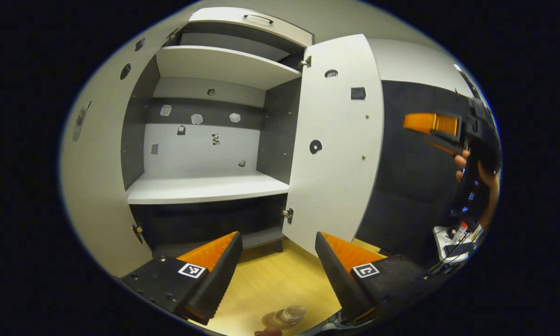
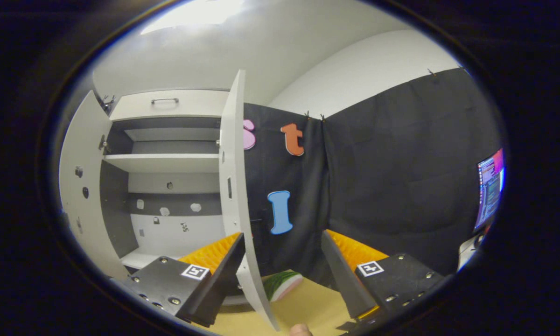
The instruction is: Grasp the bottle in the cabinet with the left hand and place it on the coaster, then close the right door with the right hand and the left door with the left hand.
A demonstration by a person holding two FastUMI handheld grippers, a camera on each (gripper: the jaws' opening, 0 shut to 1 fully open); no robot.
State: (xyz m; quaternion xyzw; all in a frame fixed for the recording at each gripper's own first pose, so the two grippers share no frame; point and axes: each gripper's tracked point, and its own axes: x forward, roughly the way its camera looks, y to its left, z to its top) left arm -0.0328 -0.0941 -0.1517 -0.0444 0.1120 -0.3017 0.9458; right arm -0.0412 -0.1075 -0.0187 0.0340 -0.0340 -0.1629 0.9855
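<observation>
A clear bottle [image 1: 290, 314] stands on a round coaster [image 1: 267, 320] on the wooden table, at the bottom of the left gripper view. It is below and behind my left gripper [image 1: 277, 238], which is open and holds nothing. The cabinet [image 1: 205, 186] faces me with its shelves bare, and the left door [image 1: 98, 177] and right door [image 1: 336, 140] both swung out. In the right gripper view, my right gripper [image 2: 283, 235] is open. The right door's edge [image 2: 235, 177] runs down between its fingers, close to the left one. A hand holds the right gripper [image 1: 431, 125] beyond the right door.
A watermelon-slice toy [image 2: 282, 284] lies on the wooden table [image 2: 308, 308] behind the right door. A lit monitor [image 2: 490, 186] stands at the far right. Cables and small items [image 1: 455, 235] lie at the right below the hand.
</observation>
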